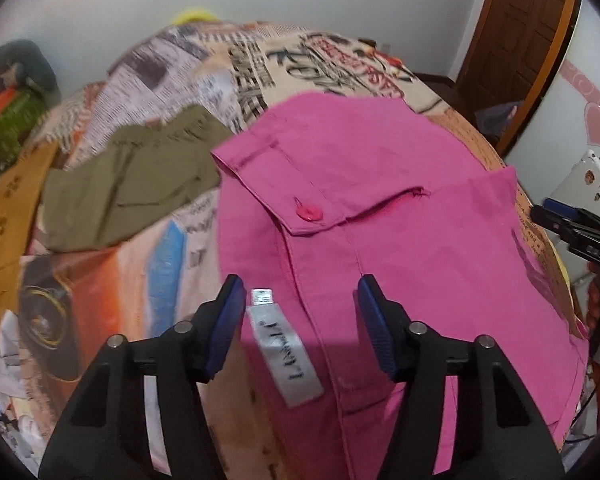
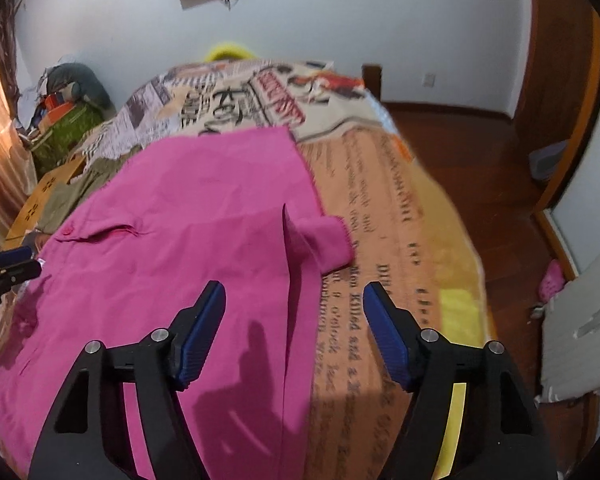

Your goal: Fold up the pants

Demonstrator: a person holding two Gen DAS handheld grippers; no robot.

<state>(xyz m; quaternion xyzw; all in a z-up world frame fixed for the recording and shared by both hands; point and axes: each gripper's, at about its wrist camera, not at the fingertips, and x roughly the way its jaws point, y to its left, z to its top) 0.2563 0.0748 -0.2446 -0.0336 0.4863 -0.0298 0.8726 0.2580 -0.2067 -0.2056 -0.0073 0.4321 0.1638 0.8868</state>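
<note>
1. Pink pants (image 1: 380, 208) spread flat on the bed (image 2: 400, 208), over a bedcover printed like newspaper; waist end with round button (image 1: 308, 213) and flap toward the left claw's side.
2. Left claw (image 1: 300, 292) above the left edge of the pants, white label (image 1: 286, 348) right between its blue pads – spread apart, pinching nothing.
3. Right claw (image 2: 294, 296) above the right edge, a raised crease of cloth running between its fingers – also spread, nothing gripped.
4. Long axis of the pants running away from both claws toward the far wall; each claw near its own side edge, neither clearly nearer.
5. Probably next: lowering onto both edges together, then carrying them over for a fold.
6. Cloth thin, woven, matte, soft – likely to sag and slip if pinched shallow. One small corner turned over at the right side.
7. Olive garment (image 1: 132, 192) lying just beside the pants, at the left.
</note>
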